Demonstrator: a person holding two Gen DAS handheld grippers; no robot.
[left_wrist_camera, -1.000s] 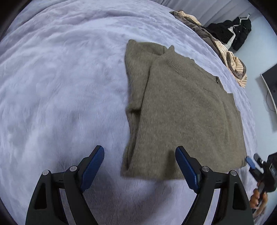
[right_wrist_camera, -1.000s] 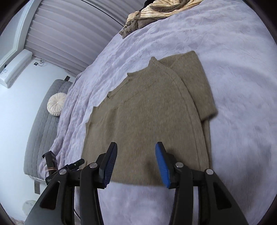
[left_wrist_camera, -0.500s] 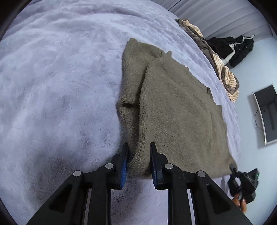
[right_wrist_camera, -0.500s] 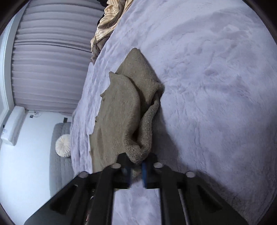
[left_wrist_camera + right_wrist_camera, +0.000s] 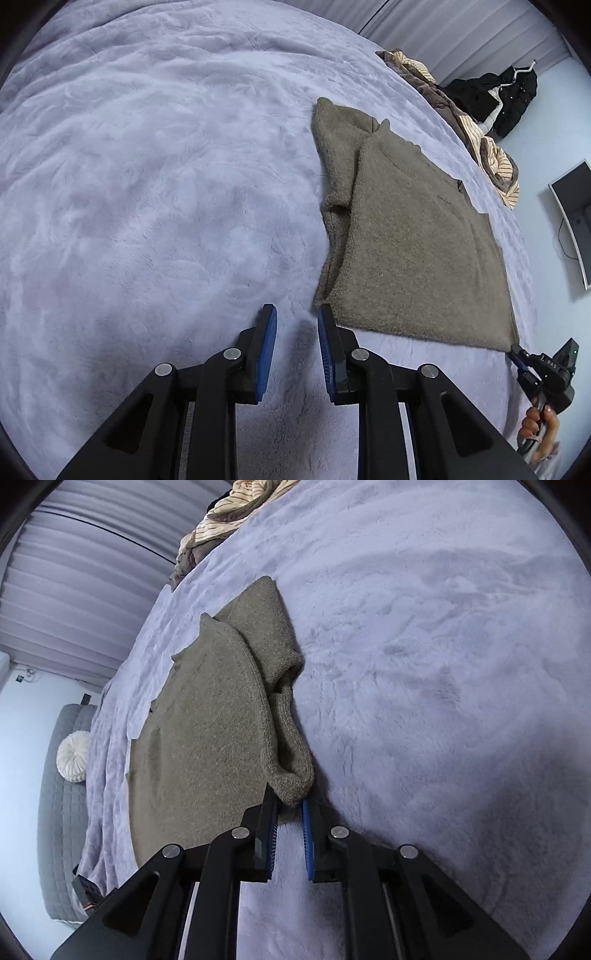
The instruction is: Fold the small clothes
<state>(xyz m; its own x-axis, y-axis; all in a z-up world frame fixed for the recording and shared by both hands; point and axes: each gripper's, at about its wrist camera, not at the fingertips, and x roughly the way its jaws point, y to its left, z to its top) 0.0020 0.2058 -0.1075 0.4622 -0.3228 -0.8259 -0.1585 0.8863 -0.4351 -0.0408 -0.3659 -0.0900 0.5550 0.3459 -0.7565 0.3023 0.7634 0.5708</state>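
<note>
An olive-brown knit sweater (image 5: 413, 236) lies flat on the lilac plush bedspread (image 5: 147, 184), its sleeve folded over the body. My left gripper (image 5: 297, 317) hovers at the sweater's near left hem corner, jaws narrowly apart with nothing between them. In the right wrist view the sweater (image 5: 207, 731) lies to the left, and my right gripper (image 5: 290, 805) has the raised hem corner between its blue pads (image 5: 306, 834), jaws nearly closed on it. The right gripper also shows in the left wrist view (image 5: 543, 369) at the hem's far corner.
A heap of striped and brown clothes (image 5: 476, 136) lies at the bed's far edge, with black garments (image 5: 506, 96) hanging beyond. A monitor (image 5: 572, 218) is on the right wall. A grey quilted sofa with a white round cushion (image 5: 72, 757) stands left of the bed.
My left gripper was pinching the hem corner half a second ago; it has let go and backed off slightly. My right gripper closed on the other corner and still holds it, now lower.
</note>
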